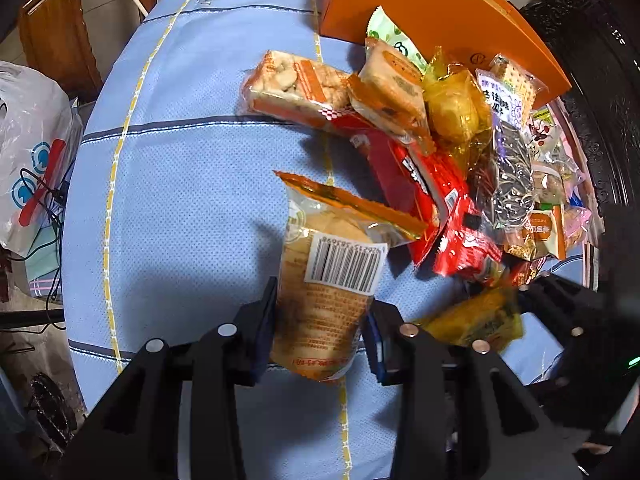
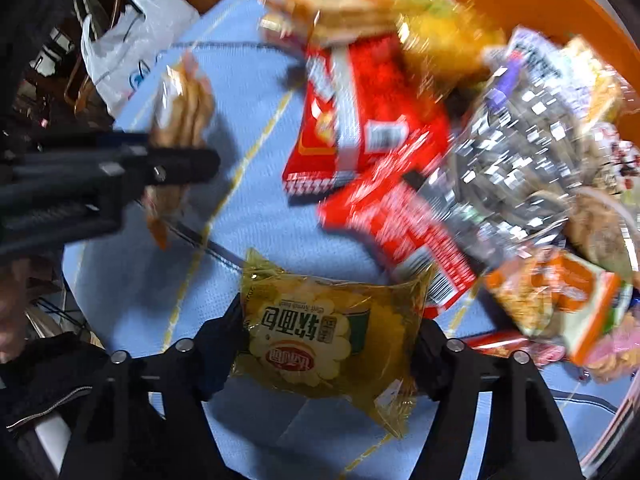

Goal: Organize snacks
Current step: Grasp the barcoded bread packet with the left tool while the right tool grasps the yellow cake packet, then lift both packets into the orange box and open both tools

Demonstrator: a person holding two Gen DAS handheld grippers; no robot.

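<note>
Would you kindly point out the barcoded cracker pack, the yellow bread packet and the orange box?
barcoded cracker pack [image 1: 320, 300], left wrist view, on its printed back below the barcode.
yellow bread packet [image 2: 324, 340], right wrist view, on its front label.
orange box [image 1: 420, 4], left wrist view, on its bare lid.

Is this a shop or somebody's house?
Probably somebody's house, maybe a dining room. The snacks sit piled on a table with a blue checked tablecloth, wooden chairs stand beside it, and a plastic bag sits nearby. There are no shop shelves.
</note>
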